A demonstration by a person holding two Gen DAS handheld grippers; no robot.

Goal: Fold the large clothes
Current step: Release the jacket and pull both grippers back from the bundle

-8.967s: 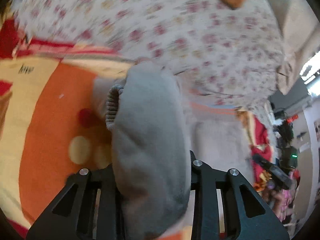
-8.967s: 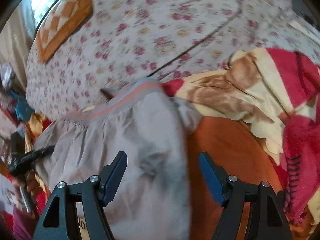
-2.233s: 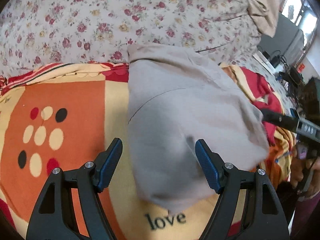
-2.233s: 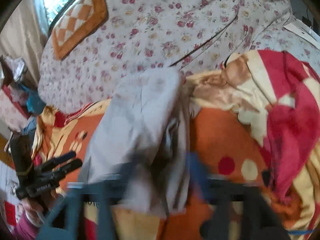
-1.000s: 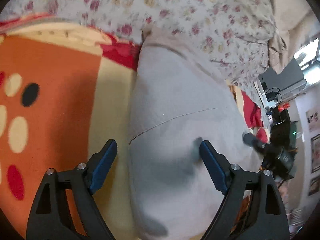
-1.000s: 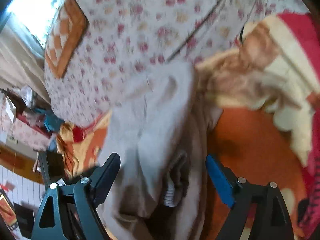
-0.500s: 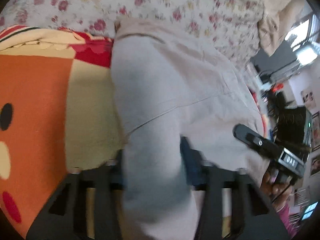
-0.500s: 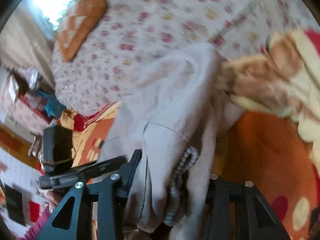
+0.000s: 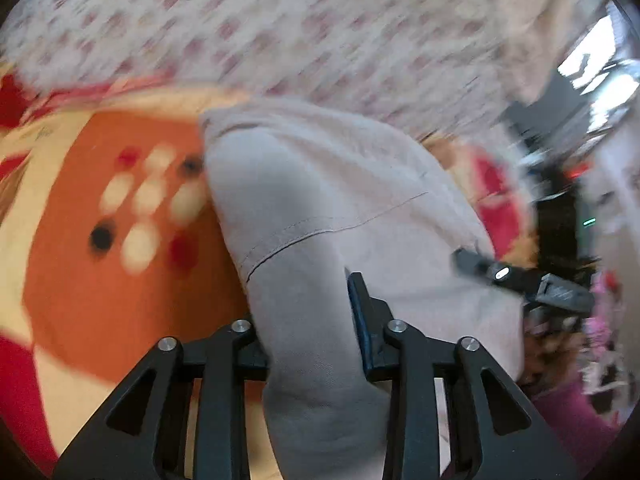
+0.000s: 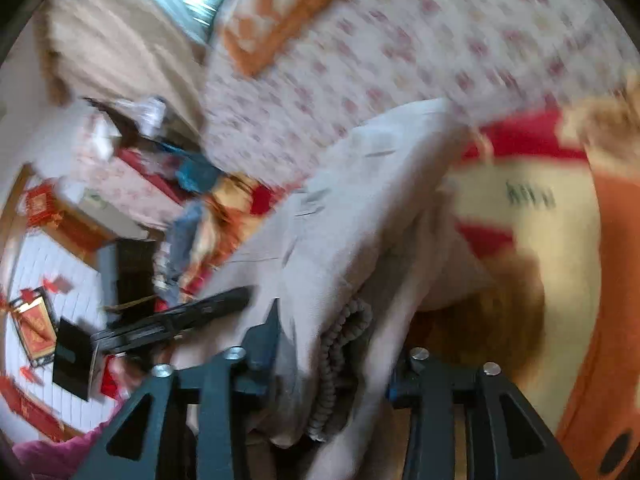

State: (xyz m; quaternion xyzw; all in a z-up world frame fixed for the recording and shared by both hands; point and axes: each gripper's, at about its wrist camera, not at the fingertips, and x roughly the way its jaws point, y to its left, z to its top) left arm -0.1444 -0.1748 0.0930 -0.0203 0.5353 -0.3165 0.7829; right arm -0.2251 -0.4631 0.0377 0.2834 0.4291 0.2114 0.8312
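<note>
The grey garment (image 9: 320, 200) lies bunched on the orange, cream and red blanket (image 9: 100, 280), which covers a floral bedsheet (image 9: 280, 32). The left gripper (image 9: 304, 312) is clamped narrowly on a thick fold of the garment, cloth filling the gap between its fingers. The right gripper (image 10: 332, 356) has its jaws opening, with layered cloth and a ribbed cuff (image 10: 340, 340) pinched between them.

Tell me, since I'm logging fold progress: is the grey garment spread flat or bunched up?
Bunched up. The grey garment gathers into thick folds between both grippers, its ribbed cuff tucked among layers.
</note>
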